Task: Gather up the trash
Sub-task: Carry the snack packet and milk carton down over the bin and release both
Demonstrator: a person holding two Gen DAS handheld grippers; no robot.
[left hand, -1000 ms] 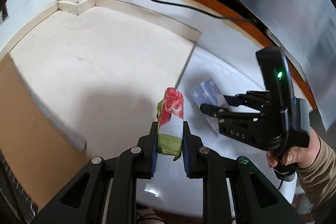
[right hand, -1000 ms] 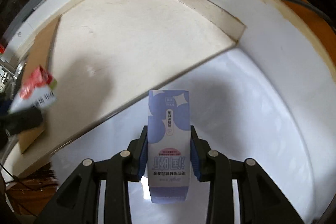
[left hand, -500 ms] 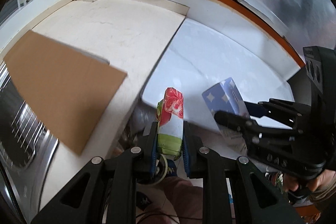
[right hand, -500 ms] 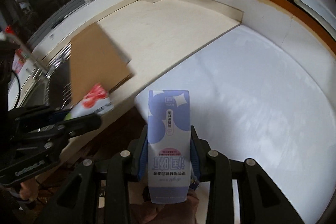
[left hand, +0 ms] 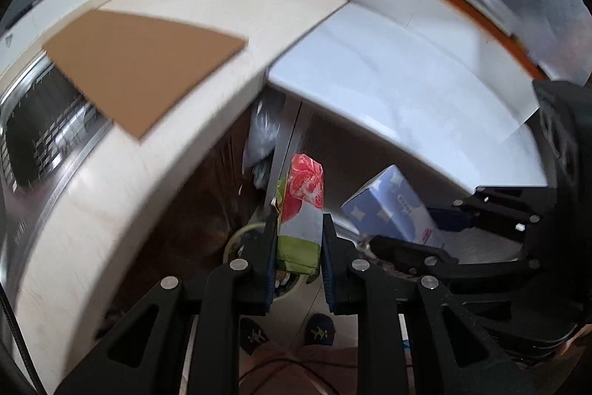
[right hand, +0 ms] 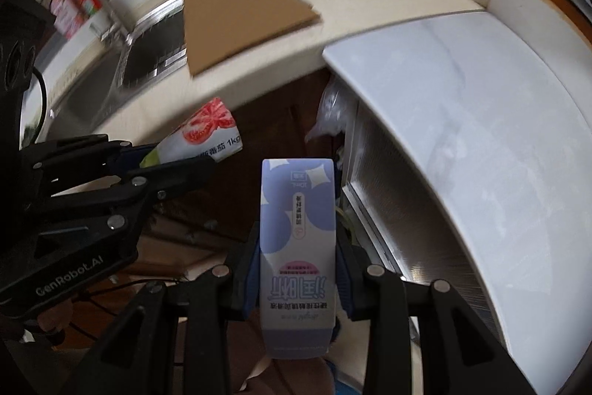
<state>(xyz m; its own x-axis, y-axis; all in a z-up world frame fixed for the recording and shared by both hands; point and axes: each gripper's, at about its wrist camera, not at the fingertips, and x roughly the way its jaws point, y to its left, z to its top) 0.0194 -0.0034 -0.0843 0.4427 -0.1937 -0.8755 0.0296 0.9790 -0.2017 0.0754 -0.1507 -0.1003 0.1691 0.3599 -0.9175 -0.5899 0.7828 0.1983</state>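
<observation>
already both pieces of trash are off the surface and held over the floor. the left tool is clamped on the red, white and green tomato-printed carton, gripping its lower green end so the printed top sticks forward, clear of the fingers. the right tool is clamped on the pale purple and white drink carton around its middle, its lettering upside down to the camera, which suggests it was taken as it lay rather than turned first. the two cartons hang side by side, near each other but apart, in front of the cream stone surface and beside the front edge of the white appliance top. below them, low by the dark cabinet front, a round pale rim shows; it may be the bin, though most of it is hidden. a flat brown cardboard sheet lies on the surface, overhanging the steel sink. likely next comes lowering both cartons towards that rim.
</observation>
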